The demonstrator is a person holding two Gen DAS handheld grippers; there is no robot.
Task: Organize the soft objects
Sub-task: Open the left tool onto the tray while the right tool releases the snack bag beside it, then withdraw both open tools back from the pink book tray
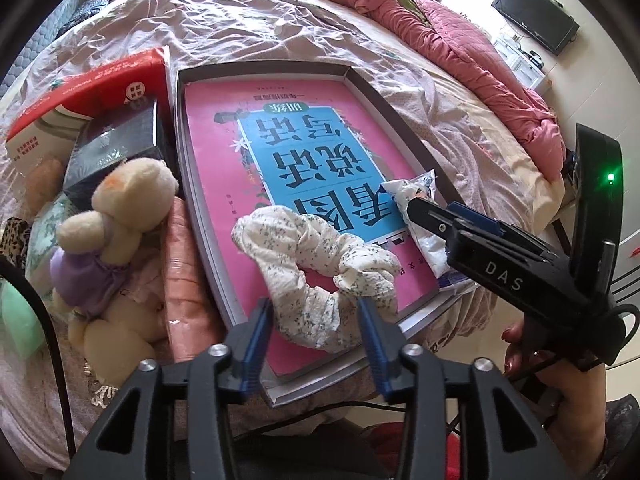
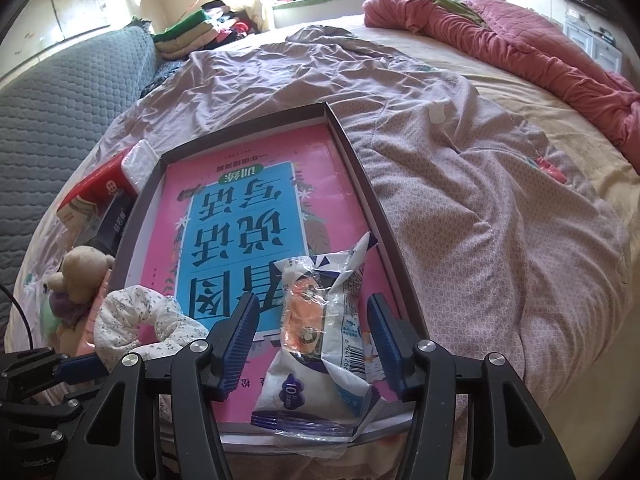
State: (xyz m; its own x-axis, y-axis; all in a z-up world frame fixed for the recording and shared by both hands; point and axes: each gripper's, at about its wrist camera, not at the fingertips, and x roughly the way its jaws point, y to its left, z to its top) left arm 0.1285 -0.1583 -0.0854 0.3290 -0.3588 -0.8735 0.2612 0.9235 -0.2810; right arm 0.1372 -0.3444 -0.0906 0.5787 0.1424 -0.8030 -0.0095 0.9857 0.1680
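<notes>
A white floral scrunchie (image 1: pixel 320 272) lies on a pink and blue book (image 1: pixel 288 148) inside a shallow grey box lid (image 1: pixel 362 80). My left gripper (image 1: pixel 318 332) is open, its jaws on either side of the scrunchie's near edge. A crinkled white plastic packet (image 2: pixel 324 328) with an orange item inside lies at the book's near right corner. My right gripper (image 2: pixel 312 344) is open around that packet; it also shows in the left wrist view (image 1: pixel 416 204). The scrunchie shows in the right wrist view (image 2: pixel 140 320) too.
A cream plush toy (image 1: pixel 116 216) in a purple dress lies left of the lid, beside a dark box (image 1: pixel 116 152), a red and white box (image 1: pixel 84 96) and a folded pink cloth (image 1: pixel 188 280). A rumpled mauve sheet (image 2: pixel 460 184) and a red quilt (image 2: pixel 520 40) cover the bed.
</notes>
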